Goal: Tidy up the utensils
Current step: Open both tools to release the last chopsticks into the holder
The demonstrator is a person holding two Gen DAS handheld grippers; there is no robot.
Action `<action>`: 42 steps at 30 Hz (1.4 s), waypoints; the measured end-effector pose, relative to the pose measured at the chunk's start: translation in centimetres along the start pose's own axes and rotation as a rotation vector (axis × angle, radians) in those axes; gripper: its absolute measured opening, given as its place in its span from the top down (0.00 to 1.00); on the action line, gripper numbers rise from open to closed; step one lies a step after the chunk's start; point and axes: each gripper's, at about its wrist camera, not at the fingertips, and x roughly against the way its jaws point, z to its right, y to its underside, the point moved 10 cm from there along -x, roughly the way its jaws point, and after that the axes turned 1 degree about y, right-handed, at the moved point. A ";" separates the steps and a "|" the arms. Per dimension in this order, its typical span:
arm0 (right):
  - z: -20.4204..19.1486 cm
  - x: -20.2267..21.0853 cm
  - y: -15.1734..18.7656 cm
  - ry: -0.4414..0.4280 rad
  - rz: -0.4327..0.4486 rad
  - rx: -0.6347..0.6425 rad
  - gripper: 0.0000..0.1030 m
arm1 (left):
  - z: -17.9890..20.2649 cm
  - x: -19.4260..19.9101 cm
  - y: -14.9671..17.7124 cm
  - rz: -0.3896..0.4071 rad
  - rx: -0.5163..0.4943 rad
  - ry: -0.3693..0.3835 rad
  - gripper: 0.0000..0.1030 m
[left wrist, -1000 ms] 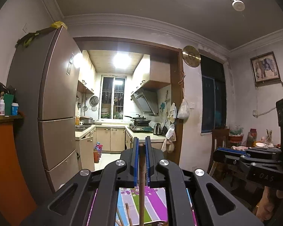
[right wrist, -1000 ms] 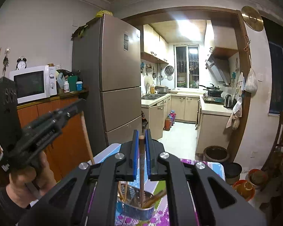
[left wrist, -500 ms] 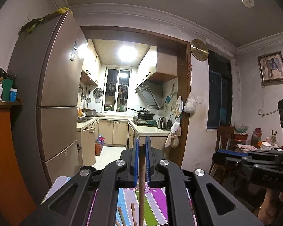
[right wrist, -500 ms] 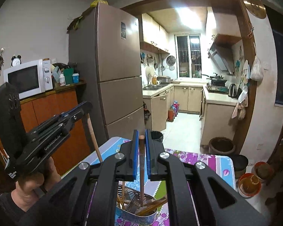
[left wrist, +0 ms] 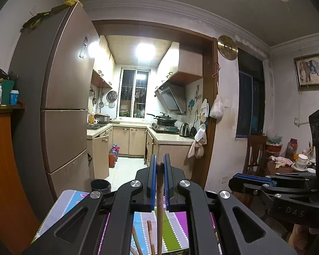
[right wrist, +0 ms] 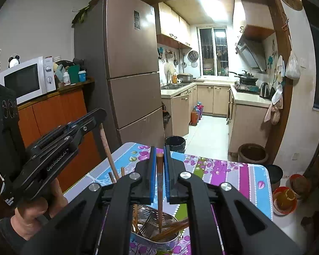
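While the left gripper [left wrist: 158, 182] clamps a chopstick [left wrist: 159, 208] upright, its tip hangs at 6 o'clock over the tablecloth [left wrist: 174, 231]. From the right wrist, the right gripper [right wrist: 159, 174] pinches another chopstick [right wrist: 159, 191] vertically, apparently for a clean drop into the bowl [right wrist: 157, 237] below.

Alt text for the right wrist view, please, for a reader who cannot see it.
The right gripper is shut on an upright wooden chopstick whose tip hangs inside a metal bowl of utensils on a floral tablecloth. At left, a hand holds the left gripper, shut on another chopstick. A fridge and kitchen lie beyond.
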 end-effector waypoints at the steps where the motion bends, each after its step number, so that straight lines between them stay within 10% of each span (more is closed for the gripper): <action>1: 0.1 -0.1 0.1 0.000 -0.002 -0.001 0.95 | 0.0 0.0 0.1 -0.003 0.000 0.000 0.92; 12: 1.3 -1.7 1.4 0.011 -0.053 -0.031 0.95 | -1.0 -1.5 1.1 -0.066 0.004 -0.046 0.92; 18: 2.1 -1.8 1.5 0.036 -0.054 -0.039 0.94 | -1.5 -1.8 1.4 -0.084 0.009 -0.058 0.76; 23: 2.2 -1.6 1.5 0.051 -0.040 -0.038 0.72 | -2.0 -1.8 1.9 -0.091 0.031 -0.062 0.57; 30: 2.2 -0.8 1.6 0.052 -0.014 -0.034 0.71 | -1.8 -1.2 2.4 -0.090 0.022 -0.063 0.54; 42: 1.5 3.9 3.8 0.107 0.104 0.001 0.11 | -1.4 4.5 3.6 -0.026 -0.018 -0.108 0.29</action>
